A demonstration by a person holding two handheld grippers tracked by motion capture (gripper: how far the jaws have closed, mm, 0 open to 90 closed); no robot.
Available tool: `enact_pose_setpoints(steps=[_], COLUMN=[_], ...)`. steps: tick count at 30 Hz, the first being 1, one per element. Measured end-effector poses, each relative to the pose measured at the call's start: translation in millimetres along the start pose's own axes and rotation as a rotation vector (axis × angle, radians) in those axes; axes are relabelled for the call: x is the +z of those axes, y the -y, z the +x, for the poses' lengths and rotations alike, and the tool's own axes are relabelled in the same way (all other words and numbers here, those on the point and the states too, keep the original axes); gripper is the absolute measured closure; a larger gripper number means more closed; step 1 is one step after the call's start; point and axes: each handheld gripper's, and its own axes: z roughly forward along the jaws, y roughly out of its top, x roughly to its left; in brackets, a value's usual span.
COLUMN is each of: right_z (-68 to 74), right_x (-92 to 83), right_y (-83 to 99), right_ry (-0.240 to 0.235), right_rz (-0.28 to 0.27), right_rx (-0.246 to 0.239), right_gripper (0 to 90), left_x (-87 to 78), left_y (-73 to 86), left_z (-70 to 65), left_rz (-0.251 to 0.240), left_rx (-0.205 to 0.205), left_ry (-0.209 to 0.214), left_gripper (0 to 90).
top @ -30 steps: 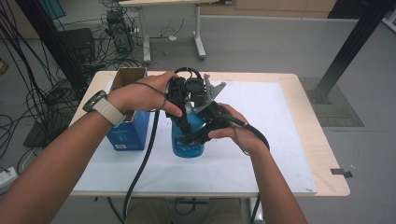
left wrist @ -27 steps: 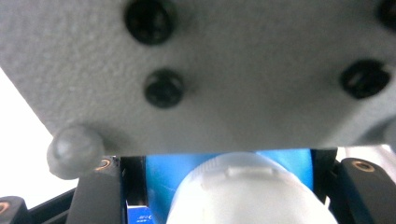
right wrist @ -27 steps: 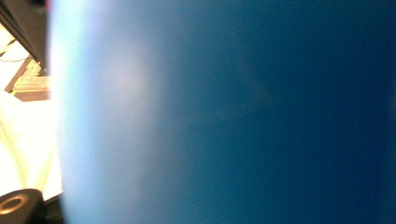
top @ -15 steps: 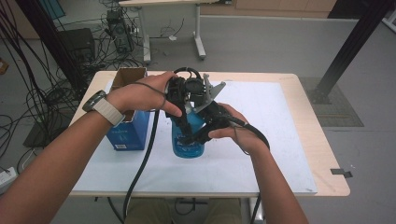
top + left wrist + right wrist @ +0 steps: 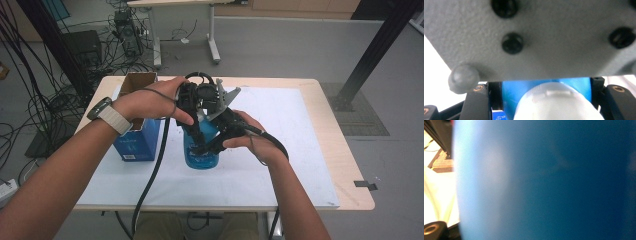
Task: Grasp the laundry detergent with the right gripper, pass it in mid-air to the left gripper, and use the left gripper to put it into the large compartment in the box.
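The left hand-held gripper (image 5: 196, 127) is clamping the white cap (image 5: 556, 102) of the blue bottle (image 5: 201, 150), while the right hand-held gripper (image 5: 212, 145) is squeezing its body. The bottle is standing mid-surface (image 5: 300, 150), beside a blue box (image 5: 137, 142).

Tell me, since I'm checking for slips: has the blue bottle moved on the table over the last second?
No. In the high view the blue bottle stands at the same spot beside the blue carton as before.
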Motion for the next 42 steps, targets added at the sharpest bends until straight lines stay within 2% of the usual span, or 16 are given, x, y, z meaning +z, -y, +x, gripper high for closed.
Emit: enact_pose_setpoints(steps=[4,5,6,9,16,17,18,22,24,25,30,33,34,37,42], right_z=[-1.4,0.2,-0.6,0.6,-1.4,0.0,-0.3,-0.8,0.4,-1.0,-0.6,-1.4,-2.7,-1.5,-1.8], right_x=[0.1,-0.2,-0.2,-0.2,-0.5,-1.3,-1.3,-0.9,-0.9,-0.8,0.1,0.1,0.2,-0.5,-1.0], right_y=[-0.3,-0.9,-0.9,-1.7,-1.8,-2.2,-2.3,-2.7,-3.3,-3.1,-3.8,-3.8,-3.5,-4.0,-3.5], right_ry=[0.009,-0.001,0.008,-0.001,0.008,-0.006,0.006,0.007,-0.002,0.004,-0.007,-0.004,0.000,0.001,0.001], right_rz=[0.002,0.002,0.006,0.003,0.006,0.005,0.011,0.007,0.004,0.005,0.004,0.005,0.005,0.010,0.008], right_rx=[-0.022,-0.003,-0.015,-0.001,-0.030,-0.012,-0.015,-0.024,-0.008,-0.026,-0.018,-0.025,-0.042,-0.029,-0.038], right_gripper=[43.6,43.7,43.7,43.6,43.6,43.6,43.6,43.6,43.6,43.6,43.6,43.6,43.6,43.5,43.6], left_x=[-0.6,-0.7,-0.7,-1.1,-1.7,-1.8,-1.9,-2.6,-2.9,-3.0,-2.8,-2.8,-2.9,-2.9,-3.1], left_y=[0.3,0.5,0.7,0.8,0.9,1.0,1.0,1.8,2.6,2.9,4.1,4.4,4.5,4.6,4.0], left_z=[-0.3,-0.5,-0.4,-0.4,-0.9,-0.9,-0.9,-1.0,-0.7,-0.8,-0.7,-0.7,-0.5,-0.5,-0.6], left_rz=[-0.001,-0.002,-0.004,-0.004,-0.010,-0.009,-0.007,-0.011,-0.012,-0.012,-0.015,-0.018,-0.018,-0.024,-0.021], left_rx=[-0.001,-0.002,-0.001,-0.003,-0.003,-0.003,-0.003,-0.004,-0.001,-0.003,-0.005,-0.006,-0.007,-0.014,-0.008], left_ry=[0.000,0.000,0.001,0.000,-0.002,0.000,-0.001,-0.002,-0.002,-0.002,-0.003,-0.002,0.000,0.000,0.000], left_gripper=[37.6,37.6,37.6,37.6,37.6,37.6,37.6,37.6,37.6,37.6,37.6,37.6,37.6,37.6,37.6])
